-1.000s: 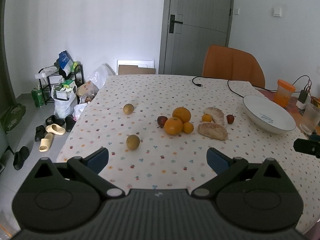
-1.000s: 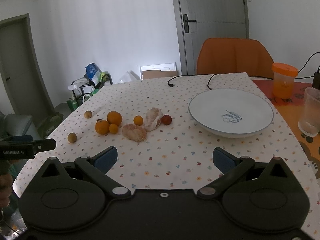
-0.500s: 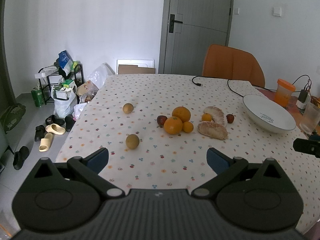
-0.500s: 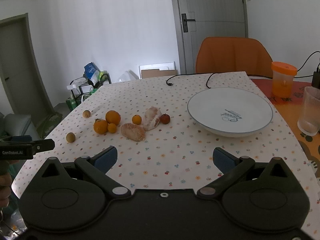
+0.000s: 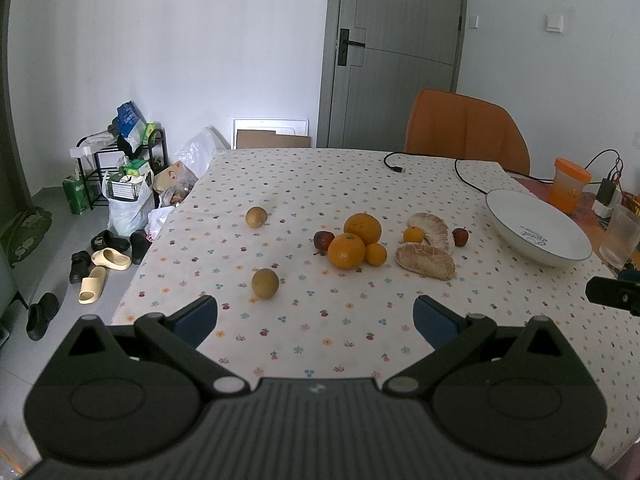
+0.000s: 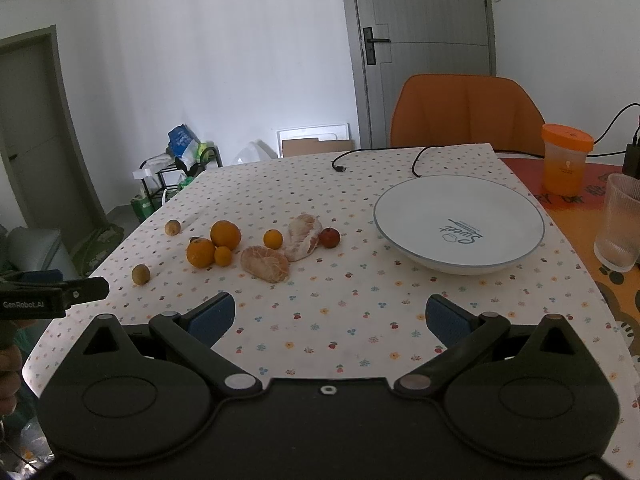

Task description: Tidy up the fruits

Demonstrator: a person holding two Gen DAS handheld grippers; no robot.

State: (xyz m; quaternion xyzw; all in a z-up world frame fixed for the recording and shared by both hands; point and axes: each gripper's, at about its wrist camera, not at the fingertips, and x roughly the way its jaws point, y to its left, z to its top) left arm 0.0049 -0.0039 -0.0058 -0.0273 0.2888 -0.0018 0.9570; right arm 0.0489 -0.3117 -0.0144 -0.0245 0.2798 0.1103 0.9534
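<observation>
Since a second ago almost nothing has changed for me: both views have only drifted a touch, and no fruit has moved. My left gripper point(image 5: 315, 314) hangs over the near table edge with its jaws spread wide and nothing between them; my right gripper point(image 6: 330, 314) is likewise spread and empty.

The fruit lies loose in the middle of the tablecloth point(image 5: 320, 332). Two large oranges point(image 5: 347, 251) touch each other, with a small orange point(image 5: 376, 254) against them and a dark red fruit point(image 5: 323, 240) just to their left. Two peeled pomelo pieces point(image 5: 425, 261) lie to the right, a second small orange point(image 5: 413, 235) tucked beside them and a small red fruit point(image 5: 460, 237) just beyond. Two brownish round fruits point(image 5: 265, 283) sit apart on the left. The white plate point(image 6: 460, 222) stands empty, right of the fruit.

The cloth is white with small coloured prints. An orange chair point(image 6: 466, 110) stands at the far side before a grey door point(image 6: 424, 48); an orange-lidded cup point(image 6: 566, 158) and a ribbed glass point(image 6: 620, 222) stand at the right.
</observation>
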